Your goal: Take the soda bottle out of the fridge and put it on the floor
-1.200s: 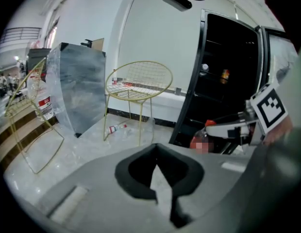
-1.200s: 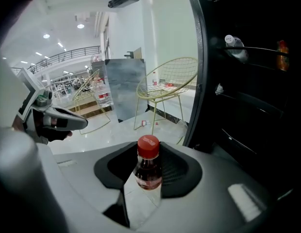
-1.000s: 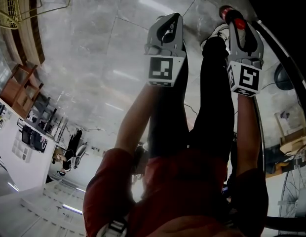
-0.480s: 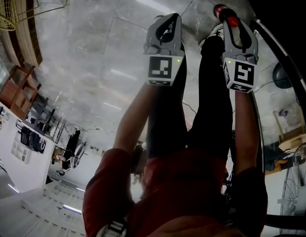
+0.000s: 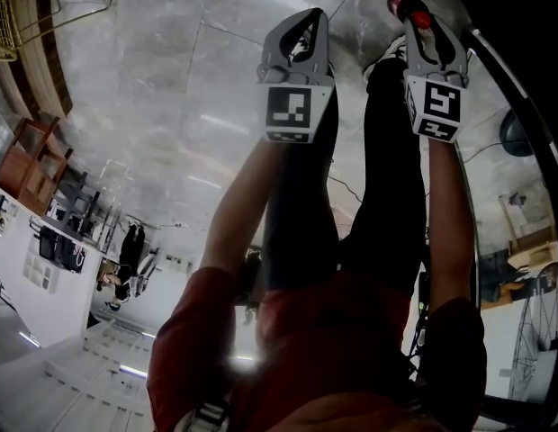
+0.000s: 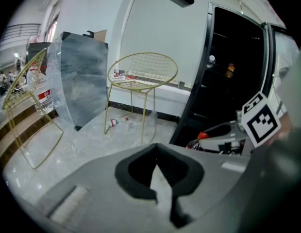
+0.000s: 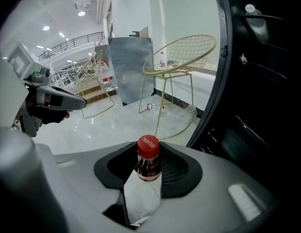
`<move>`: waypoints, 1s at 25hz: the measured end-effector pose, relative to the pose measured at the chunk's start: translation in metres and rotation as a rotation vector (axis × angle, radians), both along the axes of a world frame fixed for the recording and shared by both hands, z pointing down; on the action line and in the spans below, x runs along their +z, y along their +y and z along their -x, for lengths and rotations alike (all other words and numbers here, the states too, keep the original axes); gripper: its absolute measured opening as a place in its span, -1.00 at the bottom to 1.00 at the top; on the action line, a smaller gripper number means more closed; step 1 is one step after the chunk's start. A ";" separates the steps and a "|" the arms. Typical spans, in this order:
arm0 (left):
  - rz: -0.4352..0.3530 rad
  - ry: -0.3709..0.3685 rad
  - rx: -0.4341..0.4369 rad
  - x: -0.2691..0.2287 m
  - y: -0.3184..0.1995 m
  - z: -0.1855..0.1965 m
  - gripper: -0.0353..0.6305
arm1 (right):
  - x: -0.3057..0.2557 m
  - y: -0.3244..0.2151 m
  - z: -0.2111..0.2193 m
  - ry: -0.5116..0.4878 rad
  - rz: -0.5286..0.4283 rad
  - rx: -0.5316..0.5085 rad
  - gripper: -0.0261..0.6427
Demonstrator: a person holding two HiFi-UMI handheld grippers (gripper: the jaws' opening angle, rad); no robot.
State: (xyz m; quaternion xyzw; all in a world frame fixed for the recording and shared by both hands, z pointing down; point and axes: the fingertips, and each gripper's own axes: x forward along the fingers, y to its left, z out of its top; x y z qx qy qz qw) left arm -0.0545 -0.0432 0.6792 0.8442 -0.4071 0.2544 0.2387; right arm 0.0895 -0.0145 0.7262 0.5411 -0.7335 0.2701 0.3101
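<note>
The soda bottle [image 7: 148, 161] has a red cap and dark drink. My right gripper [image 7: 148, 173] is shut on its neck, cap pointing away from me. In the head view the right gripper [image 5: 425, 27] holds the bottle [image 5: 408, 7] out above the marble floor [image 5: 171, 88], beside the black fridge [image 7: 267, 81], which stands open. My left gripper [image 5: 299, 36] hangs beside it, to its left, shut with nothing in it. In the left gripper view only floor shows behind the left gripper [image 6: 157, 160], and the right gripper [image 6: 223, 136] with the red cap appears at the right.
A gold wire chair [image 6: 141, 74] and a grey panel [image 6: 85, 76] stand ahead on the floor. A small bottle [image 6: 116, 122] lies under the chair. A second wire chair [image 6: 24, 106] is at the left. The person's black-trousered legs [image 5: 387, 178] are below the grippers.
Both grippers have shifted a little forward, upward in the head view. The right one still holds the bottle, and the left one stays shut and empty.
</note>
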 end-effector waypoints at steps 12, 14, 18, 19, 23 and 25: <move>0.044 -0.016 0.051 0.083 -0.014 -0.008 -0.89 | 0.121 0.000 -0.015 -0.002 0.132 0.044 -0.52; 0.050 -0.018 0.057 0.098 -0.015 -0.009 -0.89 | 0.141 -0.001 -0.017 0.011 0.146 0.039 -0.52; 0.053 -0.035 0.065 0.127 -0.018 -0.006 -0.89 | 0.178 -0.007 -0.024 0.023 0.178 0.045 -0.52; 0.059 -0.036 0.054 0.134 -0.019 -0.004 -0.89 | 0.187 -0.009 -0.026 0.031 0.179 0.041 -0.52; 0.079 -0.045 0.032 0.156 -0.024 0.003 -0.89 | 0.216 -0.018 -0.032 0.044 0.202 0.040 -0.52; 0.084 -0.047 0.034 0.163 -0.027 0.003 -0.89 | 0.229 -0.023 -0.033 0.050 0.213 0.032 -0.52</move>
